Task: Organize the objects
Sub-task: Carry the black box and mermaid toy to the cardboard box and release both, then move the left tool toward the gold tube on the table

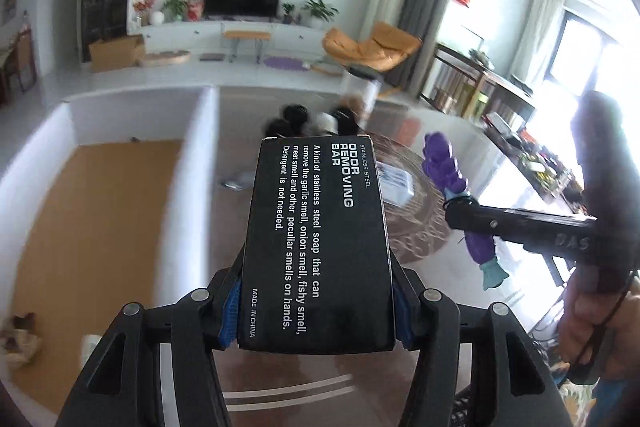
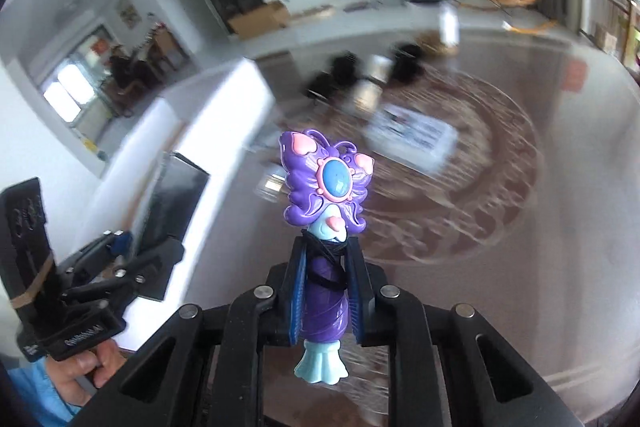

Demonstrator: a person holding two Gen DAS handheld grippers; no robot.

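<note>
My left gripper (image 1: 316,307) is shut on a black box (image 1: 316,239) printed "Odor Removing Bar", held above the glossy table (image 1: 304,379). The box also shows in the right wrist view (image 2: 170,203), in the left gripper (image 2: 132,259). My right gripper (image 2: 326,291) is shut on a purple butterfly toy wand (image 2: 326,187) with a blue gem and a pale blue base. In the left wrist view the wand (image 1: 444,167) sits in the right gripper (image 1: 468,215), to the right of the box.
A white bin with a brown floor (image 1: 100,207) and a white dividing wall (image 1: 192,171) lies left of the table. On the table's patterned round centre lie a white packet (image 2: 412,135), blurred black-and-white objects (image 2: 360,75) and a clear jar (image 1: 360,87).
</note>
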